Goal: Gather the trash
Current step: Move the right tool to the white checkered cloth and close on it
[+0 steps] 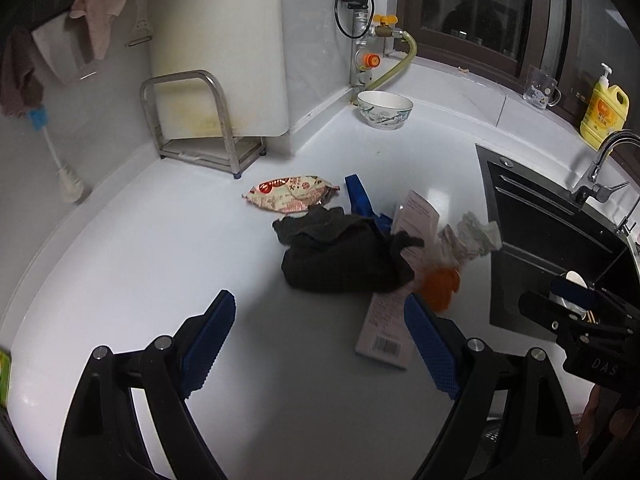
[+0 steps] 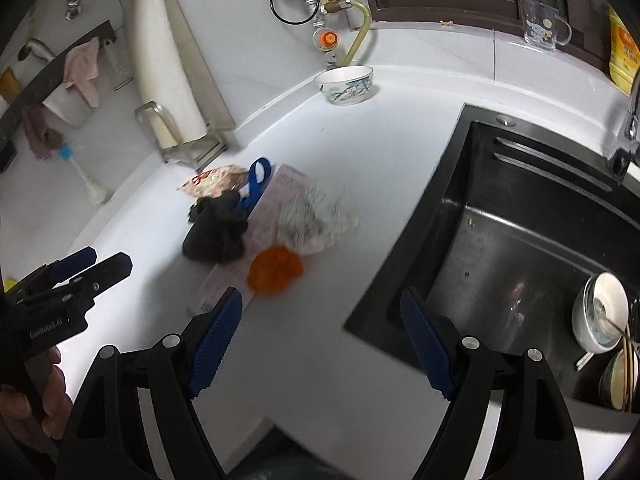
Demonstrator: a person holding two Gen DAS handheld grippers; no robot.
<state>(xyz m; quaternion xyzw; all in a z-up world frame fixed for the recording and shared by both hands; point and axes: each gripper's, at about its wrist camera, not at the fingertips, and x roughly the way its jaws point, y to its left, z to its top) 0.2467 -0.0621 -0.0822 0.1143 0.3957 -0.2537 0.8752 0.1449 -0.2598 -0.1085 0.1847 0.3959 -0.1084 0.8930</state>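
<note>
A small heap of trash lies on the white counter: a printed snack wrapper, a dark crumpled cloth, a pink paper sheet with a barcode, an orange peel, crumpled white paper and a blue plastic piece. My left gripper is open and empty, just short of the dark cloth. My right gripper is open and empty, near the orange peel and the counter's front edge. The dark cloth, the crumpled paper and the wrapper lie beyond it.
A black sink at the right holds bowls and chopsticks. A patterned bowl stands at the back by the gas pipe. A cutting board in a steel rack, a yellow soap bottle, a glass cup and a faucet line the back.
</note>
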